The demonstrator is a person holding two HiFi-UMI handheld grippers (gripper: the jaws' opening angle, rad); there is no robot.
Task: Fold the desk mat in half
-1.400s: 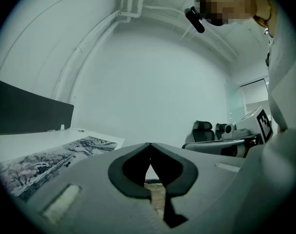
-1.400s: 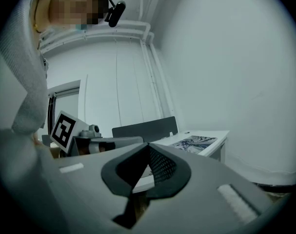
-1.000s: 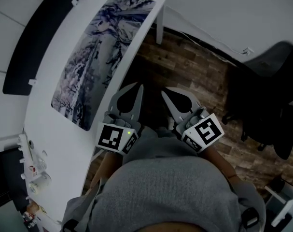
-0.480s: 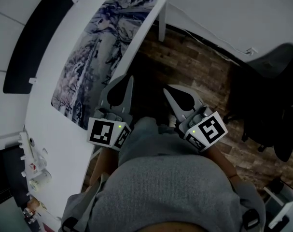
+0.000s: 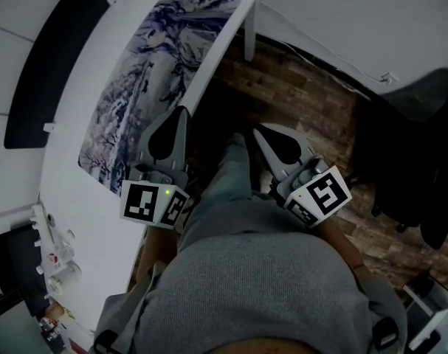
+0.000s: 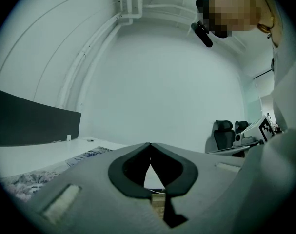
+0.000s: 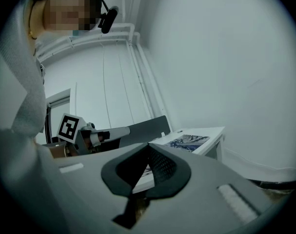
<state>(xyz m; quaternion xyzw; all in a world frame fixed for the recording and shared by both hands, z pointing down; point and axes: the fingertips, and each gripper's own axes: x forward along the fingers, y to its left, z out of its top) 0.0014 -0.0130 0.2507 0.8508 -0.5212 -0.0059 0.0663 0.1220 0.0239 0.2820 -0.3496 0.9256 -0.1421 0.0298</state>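
Note:
A long desk mat (image 5: 146,80) printed in blue, grey and white lies flat on the white desk (image 5: 83,198); it also shows in the left gripper view (image 6: 26,182) and the right gripper view (image 7: 187,141). My left gripper (image 5: 182,111) is shut and empty, its tips over the desk's near edge beside the mat's long side. My right gripper (image 5: 257,130) is shut and empty too, held over the wooden floor, off the desk. Both point level. In the right gripper view the left gripper (image 7: 138,130) reaches toward the desk.
A dark panel (image 5: 57,57) runs along the desk's far side. Small items (image 5: 50,257) sit at the desk's near-left end. A desk leg (image 5: 247,32) stands at the far end. A black office chair (image 5: 412,153) is on the wooden floor (image 5: 297,94) at the right.
My left gripper has moved left, from over the floor to the desk's edge beside the mat. My right gripper has shifted only slightly. Both stay shut.

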